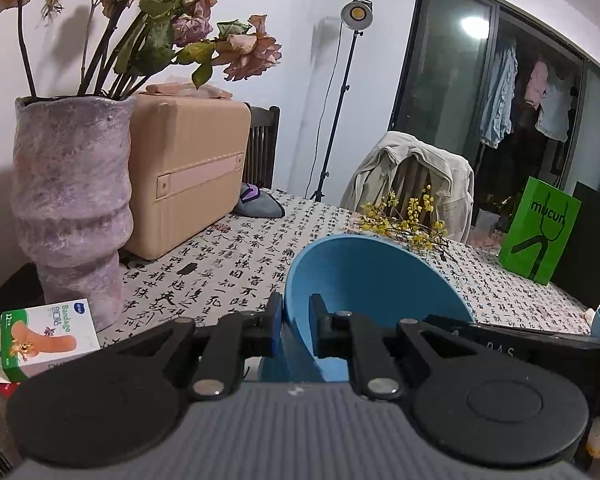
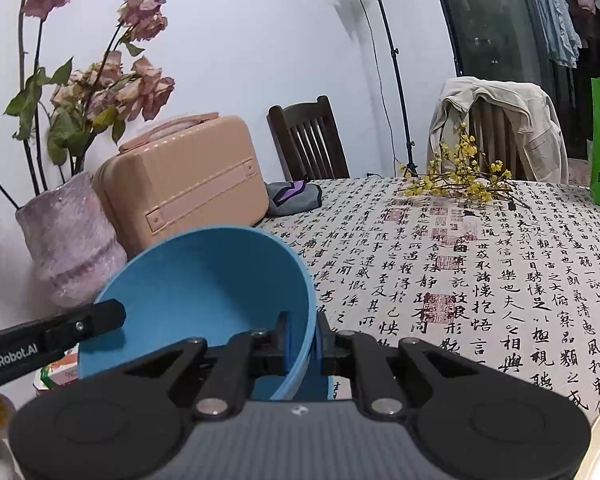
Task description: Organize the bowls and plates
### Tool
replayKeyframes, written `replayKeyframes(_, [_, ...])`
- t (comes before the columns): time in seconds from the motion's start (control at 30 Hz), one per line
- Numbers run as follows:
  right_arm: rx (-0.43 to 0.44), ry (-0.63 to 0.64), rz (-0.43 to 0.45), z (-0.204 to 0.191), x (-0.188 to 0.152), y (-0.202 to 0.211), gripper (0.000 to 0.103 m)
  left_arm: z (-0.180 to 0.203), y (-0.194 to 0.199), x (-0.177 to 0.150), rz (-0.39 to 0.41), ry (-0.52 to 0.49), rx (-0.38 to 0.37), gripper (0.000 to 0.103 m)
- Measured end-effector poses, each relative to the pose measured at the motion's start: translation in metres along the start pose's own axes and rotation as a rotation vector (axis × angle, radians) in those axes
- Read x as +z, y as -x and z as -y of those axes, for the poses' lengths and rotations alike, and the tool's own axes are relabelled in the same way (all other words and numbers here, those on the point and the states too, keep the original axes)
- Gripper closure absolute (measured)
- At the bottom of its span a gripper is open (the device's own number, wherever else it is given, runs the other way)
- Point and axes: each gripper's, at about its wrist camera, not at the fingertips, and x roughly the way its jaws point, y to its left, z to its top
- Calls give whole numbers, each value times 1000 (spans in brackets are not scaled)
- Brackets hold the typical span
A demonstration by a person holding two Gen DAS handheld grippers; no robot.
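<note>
Mid-carry: round blue plastic bowl (image 1: 364,280) clamped at rim by left claw (image 1: 296,320) and right claw (image 2: 302,340). Next: lower level onto desk (image 2: 480,264), likely.

Lamp-lit (image 1: 357,12), sharp, fisheye-warped edges

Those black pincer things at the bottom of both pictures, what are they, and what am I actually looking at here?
They are two handheld grippers, each with a camera looking along its fingers. One picture is from the left gripper, the other from the right gripper. Both are shut on the rim of one blue bowl, at opposite sides, above a table with a calligraphy tablecloth. On it stand a vase of dried roses, a pink case, yellow flower sprigs and a green bag.
</note>
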Motion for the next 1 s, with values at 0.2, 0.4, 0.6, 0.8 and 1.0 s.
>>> replayKeyframes(0.2, [-9, 1, -9, 2, -3, 0, 92, 2, -1, -6, -12, -8, -3, 89])
replayKeyframes(0.4, [-14, 12, -25, 2, -8, -3, 92, 1, -3, -13, -27, -9, 7, 89])
replayKeyframes(0.6, [-24, 37, -29, -1, -12, -5, 92, 1, -5, -18, -41, -12, 14, 89])
replayKeyframes(0.8, [-33, 50, -35, -1, -14, -6, 92, 1, -7, -21, -54, -13, 16, 89])
replayKeyframes(1.0, [-50, 84, -34, -4, -18, -9, 92, -1, -9, -24, -67, -8, 20, 89])
